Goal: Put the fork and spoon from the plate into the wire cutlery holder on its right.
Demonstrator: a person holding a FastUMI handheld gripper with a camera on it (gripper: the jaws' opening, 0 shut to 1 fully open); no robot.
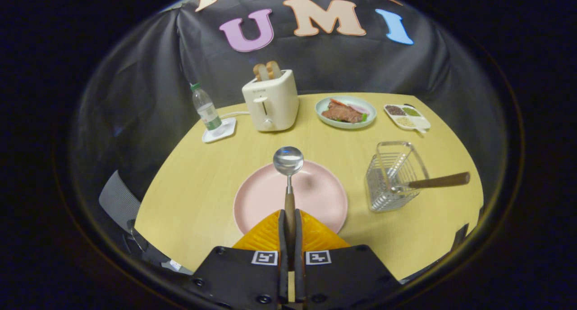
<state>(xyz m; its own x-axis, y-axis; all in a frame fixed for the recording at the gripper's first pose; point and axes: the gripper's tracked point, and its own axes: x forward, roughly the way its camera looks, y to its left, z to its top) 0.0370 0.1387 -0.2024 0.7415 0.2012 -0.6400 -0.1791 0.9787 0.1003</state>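
Spoon (288, 175) sits clamped by its wooden handle between the jaws of the gripper (290, 220), which are pressed together on it; its round bowl points forward, held above the pink plate (315, 197). Right of the plate on the tabletop (194, 184) stands the wire cutlery holder (392, 179), with the fork (432, 181) already in it, its wooden handle leaning out to the right. Beyond stand a toaster (270, 102) with bread, a water bottle (206, 109), a dish of food (345, 111) and a small divided tray (407, 116).

Pink plate (315, 197), seemingly pale-yellow table (203, 184)
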